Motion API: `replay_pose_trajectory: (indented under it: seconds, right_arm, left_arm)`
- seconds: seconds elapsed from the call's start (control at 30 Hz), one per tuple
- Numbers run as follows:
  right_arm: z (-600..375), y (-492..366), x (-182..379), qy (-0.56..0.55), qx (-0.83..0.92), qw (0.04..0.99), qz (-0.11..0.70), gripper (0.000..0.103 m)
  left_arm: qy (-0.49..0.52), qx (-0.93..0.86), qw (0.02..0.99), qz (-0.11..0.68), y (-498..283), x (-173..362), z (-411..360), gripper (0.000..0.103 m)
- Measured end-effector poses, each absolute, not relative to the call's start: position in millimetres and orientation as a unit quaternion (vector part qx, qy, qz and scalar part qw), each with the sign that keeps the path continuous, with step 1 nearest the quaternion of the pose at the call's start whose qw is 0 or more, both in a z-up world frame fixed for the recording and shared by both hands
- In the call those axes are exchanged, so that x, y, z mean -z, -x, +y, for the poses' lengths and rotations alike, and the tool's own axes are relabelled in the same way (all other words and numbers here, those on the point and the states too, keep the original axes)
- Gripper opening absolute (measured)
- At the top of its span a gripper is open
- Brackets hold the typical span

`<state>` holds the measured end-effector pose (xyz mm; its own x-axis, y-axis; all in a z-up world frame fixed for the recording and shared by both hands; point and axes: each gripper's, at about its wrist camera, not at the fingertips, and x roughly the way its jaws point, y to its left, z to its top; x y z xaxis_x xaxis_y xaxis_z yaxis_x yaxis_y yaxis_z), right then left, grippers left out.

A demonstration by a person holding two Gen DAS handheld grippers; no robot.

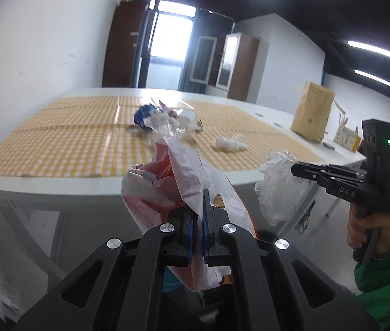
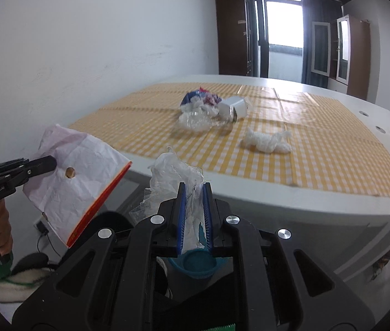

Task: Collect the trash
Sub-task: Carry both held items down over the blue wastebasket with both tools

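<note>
Blue pads line the fingers of both grippers, and each pair is clamped on a piece of trash held off the near edge of the tabletop (image 2: 291,193). The left gripper (image 1: 198,220) pinches a crumpled white paper bag (image 1: 172,182) with a red-orange trim, which juts up and forward from between its fingers; in the right wrist view the same bag (image 2: 84,182) hangs beside the near-left corner of the tabletop, with a small round brown spot on its face. The right gripper (image 2: 194,212) is shut on a wad of thin clear plastic film (image 2: 175,173), the film bunched above and trailing down between the fingers. Below that gripper sits a round teal container (image 2: 195,264), well under the level of the tabletop. A hand (image 1: 365,231) in a green sleeve (image 1: 387,284) grips the right gripper's handle. On the tabletop, a yellow-and-white checked cloth (image 2: 319,160) covers most of the surface. Near its middle, toward the near edge, lies a twisted white tissue (image 2: 268,142). Farther in sits a loose heap (image 2: 203,110): clear plastic wrap, blue and red wrappers and a small white box (image 2: 233,107), touching one another. At the right edge stands a brown paper bag (image 1: 312,110).
</note>
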<state>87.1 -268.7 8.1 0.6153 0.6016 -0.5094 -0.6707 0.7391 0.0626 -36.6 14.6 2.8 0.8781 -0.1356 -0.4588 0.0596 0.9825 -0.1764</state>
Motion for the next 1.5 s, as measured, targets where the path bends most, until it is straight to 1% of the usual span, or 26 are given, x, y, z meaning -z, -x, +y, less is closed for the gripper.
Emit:
replay_pose_trajectory:
  seconds: [0.23, 0.4, 0.5, 1.07, 1.23, 1.33, 1.5]
  right_arm:
    - [-262.1, -89.4, 45.6, 0.074, -0.352, 0.88, 0.311, 0.011]
    - [-254.9, -107.0, 85.7, 0.059, -0.346, 0.867, 0.354, 0.012]
    - [-249.2, -116.3, 107.3, 0.055, -0.343, 0.861, 0.37, 0.012]
    - [-193.4, -186.6, 225.9, 0.052, -0.305, 0.817, 0.487, 0.012]
    - [-179.5, -212.8, 257.7, 0.048, -0.288, 0.805, 0.516, 0.011]
    - [-166.9, -224.9, 277.8, 0.064, -0.274, 0.799, 0.531, 0.011]
    - [-157.5, -238.9, 298.0, 0.071, -0.271, 0.784, 0.554, 0.011]
  left_arm:
    - [0.08, 0.06, 0.953, 0.286, 22.2, 37.1, 8.2, 0.004]
    - [0.101, 0.066, 0.936, 0.33, -0.5, 73.4, 14.0, 0.004]
    - [0.117, 0.067, 0.929, 0.344, -9.8, 94.3, 18.4, 0.004]
    - [0.181, 0.019, 0.865, 0.467, -89.3, 218.3, 44.6, 0.004]
    - [0.192, -0.013, 0.852, 0.487, -116.6, 241.3, 56.6, 0.004]
    - [0.198, -0.025, 0.84, 0.504, -132.3, 258.0, 61.7, 0.004]
    - [0.197, -0.038, 0.823, 0.531, -158.2, 279.1, 65.6, 0.004]
